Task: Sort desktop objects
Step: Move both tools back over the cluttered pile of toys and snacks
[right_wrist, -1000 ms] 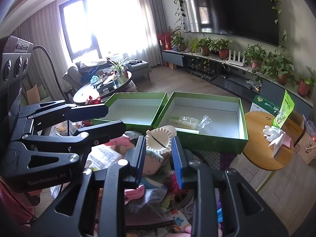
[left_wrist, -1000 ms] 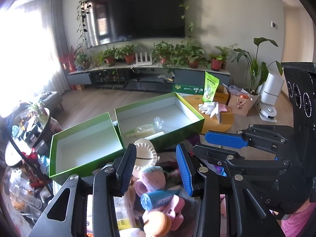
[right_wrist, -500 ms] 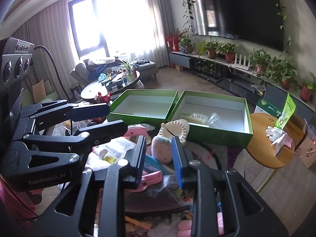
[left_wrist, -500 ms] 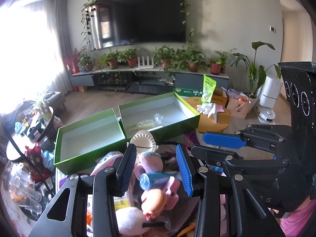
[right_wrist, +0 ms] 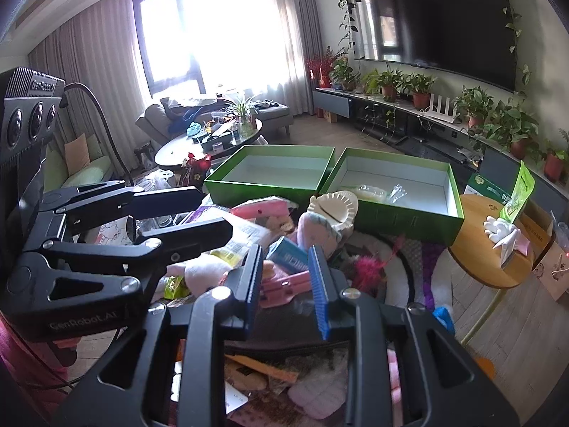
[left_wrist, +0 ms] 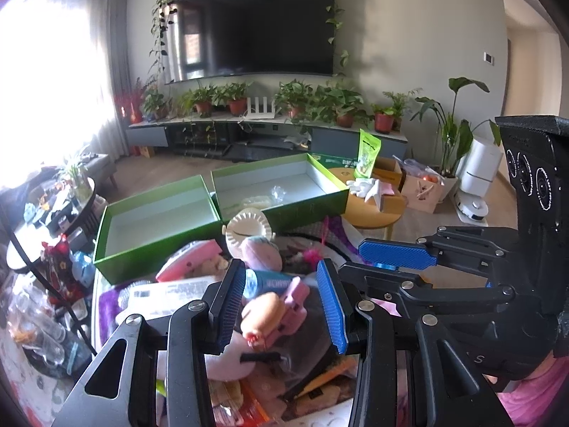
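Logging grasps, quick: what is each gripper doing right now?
Left gripper: open, empty, above the cluttered heap of toys.
Right gripper: open, narrower gap, empty.

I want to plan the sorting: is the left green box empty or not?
Empty: the left green box shows only its bare pale floor in both views.

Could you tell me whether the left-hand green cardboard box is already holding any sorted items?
No, the left-hand green cardboard box shows only its bare pale floor.
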Demonstrator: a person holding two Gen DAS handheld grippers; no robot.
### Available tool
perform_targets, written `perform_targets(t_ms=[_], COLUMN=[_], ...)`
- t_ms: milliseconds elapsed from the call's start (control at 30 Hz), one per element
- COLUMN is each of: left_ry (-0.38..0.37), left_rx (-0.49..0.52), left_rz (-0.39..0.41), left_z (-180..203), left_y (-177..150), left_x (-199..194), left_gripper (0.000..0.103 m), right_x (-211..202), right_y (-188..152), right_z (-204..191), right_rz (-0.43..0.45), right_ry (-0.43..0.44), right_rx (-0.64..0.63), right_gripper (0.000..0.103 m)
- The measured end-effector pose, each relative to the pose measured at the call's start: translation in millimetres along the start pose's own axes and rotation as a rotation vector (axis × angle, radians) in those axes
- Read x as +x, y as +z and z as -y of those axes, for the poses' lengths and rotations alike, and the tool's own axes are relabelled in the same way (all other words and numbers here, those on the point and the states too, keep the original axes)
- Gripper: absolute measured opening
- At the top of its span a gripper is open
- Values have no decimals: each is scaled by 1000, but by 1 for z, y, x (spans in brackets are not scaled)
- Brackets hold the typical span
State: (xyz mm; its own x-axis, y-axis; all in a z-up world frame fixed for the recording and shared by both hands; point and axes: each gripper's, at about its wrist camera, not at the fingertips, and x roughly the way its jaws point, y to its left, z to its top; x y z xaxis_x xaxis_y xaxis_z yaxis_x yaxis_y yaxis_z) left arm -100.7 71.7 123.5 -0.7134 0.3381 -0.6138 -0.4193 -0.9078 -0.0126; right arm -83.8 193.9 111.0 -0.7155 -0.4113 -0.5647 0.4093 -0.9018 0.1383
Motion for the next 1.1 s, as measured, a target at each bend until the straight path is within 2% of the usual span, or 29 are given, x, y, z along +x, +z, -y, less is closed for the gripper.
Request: perform_targets(t_ms=[433,833,1100], left_ry=[-22,-21,-17], left_rx=[-17,-27,-43], left_rz=[6,72,84], left_z=[7,17,24], left_y=[-27,-59,-82], left_x=[-20,-59,-63], left_gripper=[42,42,42], right_x=[-14,-40,-52], right_y=[-25,-49,-73], right_z=[-16,-44,-54], right_rz=[-3,13,13], right_ry=[15,18,7], right_rx=[2,-17,-14], right_gripper=[28,28,28])
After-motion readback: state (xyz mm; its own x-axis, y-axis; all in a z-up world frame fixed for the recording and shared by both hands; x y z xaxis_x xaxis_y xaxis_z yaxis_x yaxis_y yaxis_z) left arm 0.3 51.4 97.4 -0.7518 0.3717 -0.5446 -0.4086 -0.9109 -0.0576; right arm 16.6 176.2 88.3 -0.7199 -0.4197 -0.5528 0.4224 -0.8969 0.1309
